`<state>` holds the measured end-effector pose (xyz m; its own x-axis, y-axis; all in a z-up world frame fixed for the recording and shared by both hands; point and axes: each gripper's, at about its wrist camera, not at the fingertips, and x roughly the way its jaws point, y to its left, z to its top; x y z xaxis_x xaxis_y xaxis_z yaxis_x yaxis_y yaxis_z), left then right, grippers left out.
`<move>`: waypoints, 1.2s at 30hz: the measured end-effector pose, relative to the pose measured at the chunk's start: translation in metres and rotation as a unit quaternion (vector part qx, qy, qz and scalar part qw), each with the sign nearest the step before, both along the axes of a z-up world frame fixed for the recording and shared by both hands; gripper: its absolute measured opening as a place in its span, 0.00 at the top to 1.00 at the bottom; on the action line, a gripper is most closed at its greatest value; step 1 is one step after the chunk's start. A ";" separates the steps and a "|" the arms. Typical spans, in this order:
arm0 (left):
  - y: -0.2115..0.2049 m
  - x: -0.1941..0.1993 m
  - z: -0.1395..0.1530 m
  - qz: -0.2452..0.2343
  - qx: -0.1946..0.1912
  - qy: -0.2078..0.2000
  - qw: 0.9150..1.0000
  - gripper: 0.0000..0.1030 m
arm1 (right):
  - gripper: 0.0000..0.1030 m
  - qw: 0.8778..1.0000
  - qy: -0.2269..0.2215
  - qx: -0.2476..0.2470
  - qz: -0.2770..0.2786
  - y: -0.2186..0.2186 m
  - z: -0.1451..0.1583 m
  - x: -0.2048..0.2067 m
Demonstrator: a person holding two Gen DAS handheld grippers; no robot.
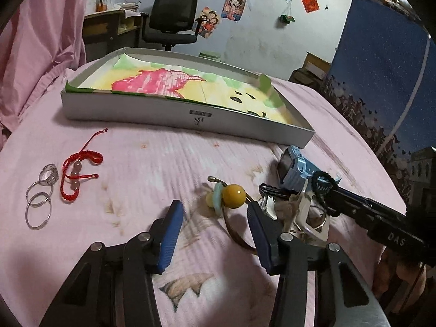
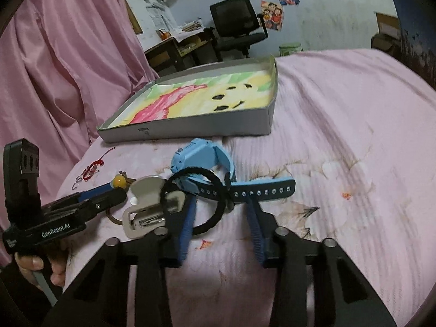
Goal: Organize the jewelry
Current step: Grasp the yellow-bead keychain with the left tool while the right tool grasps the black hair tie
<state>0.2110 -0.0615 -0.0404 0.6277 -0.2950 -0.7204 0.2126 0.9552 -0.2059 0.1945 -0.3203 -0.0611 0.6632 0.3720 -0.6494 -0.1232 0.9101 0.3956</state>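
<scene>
Right wrist view: your right gripper (image 2: 222, 212) has its jaws spread over the black hair tie (image 2: 209, 204), which crosses the blue watch (image 2: 203, 163) strap on the bed (image 2: 340, 136); closing may snag both. Your left gripper (image 1: 215, 218) gapes beside the bead keyring (image 1: 233, 196).

Pink curtain (image 1: 41, 54) left, black office chair (image 1: 171, 19) + desk (image 1: 111, 30), postered wall (image 1: 259, 27).

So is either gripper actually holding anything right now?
No. The left gripper and right gripper are both open; the black hair tie merely lies between the right fingers.
</scene>
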 end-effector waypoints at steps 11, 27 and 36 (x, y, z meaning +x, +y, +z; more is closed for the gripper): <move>0.002 -0.007 -0.002 0.000 -0.012 0.003 1.000 0.93 | 0.95 0.999 -0.007 0.033 0.014 -0.002 -0.002 -0.004; -0.002 -0.043 0.014 0.012 -0.020 -0.030 0.999 0.94 | 0.99 0.999 -0.009 0.027 0.017 -0.004 0.004 -0.016; -0.001 -0.045 0.008 0.012 -0.026 -0.022 0.999 0.94 | 0.99 1.000 0.019 0.013 0.017 0.002 -0.009 -0.008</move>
